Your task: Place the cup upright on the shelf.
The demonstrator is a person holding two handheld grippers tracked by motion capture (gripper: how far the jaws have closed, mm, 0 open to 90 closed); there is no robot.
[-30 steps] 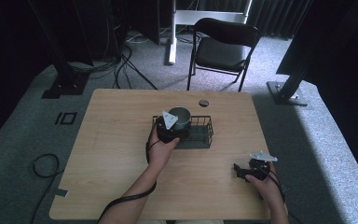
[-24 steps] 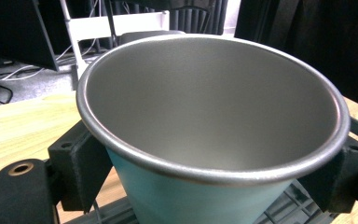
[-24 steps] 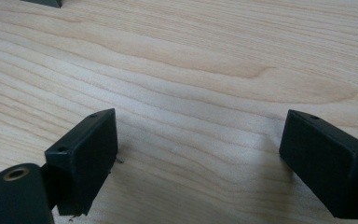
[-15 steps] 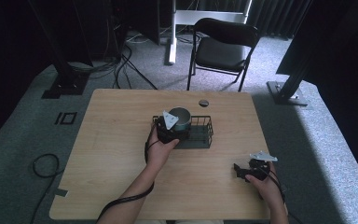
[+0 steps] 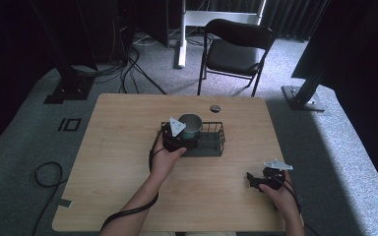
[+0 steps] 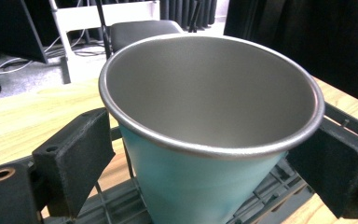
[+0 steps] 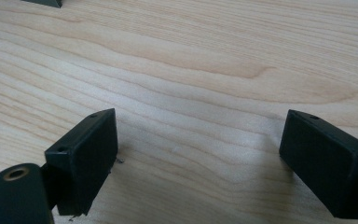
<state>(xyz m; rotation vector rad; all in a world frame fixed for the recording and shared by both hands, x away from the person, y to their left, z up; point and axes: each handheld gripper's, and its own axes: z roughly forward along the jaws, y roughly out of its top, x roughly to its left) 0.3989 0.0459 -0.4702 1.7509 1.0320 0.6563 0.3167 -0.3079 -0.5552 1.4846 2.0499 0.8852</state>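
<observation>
**A:** The teal cup point(image 6: 205, 140) was seen standing upright at the left end of the black wire basket point(image 5: 211, 142), mid-table. The left gripper point(image 6: 205, 154) was set around it, one jaw on each side.

**B:** Was it clamped?

**A:** No. The jaws had just been opening, and a gap was visible between each pad and the cup wall. The cup was judged to be released and resting on the basket floor.

**B:** How should the release be finished well?

**A:** The jaws should probably be spread a little more first, then the gripper drawn straight back from the cup, so that the rim was not clipped and the cup not tipped against the basket wire.

**B:** And the right gripper point(image 7: 200, 163)?

**A:** It was held low over bare wooden table point(image 5: 118, 187) near the front right corner, jaws wide apart, nothing between them, well apart from the basket.
</observation>
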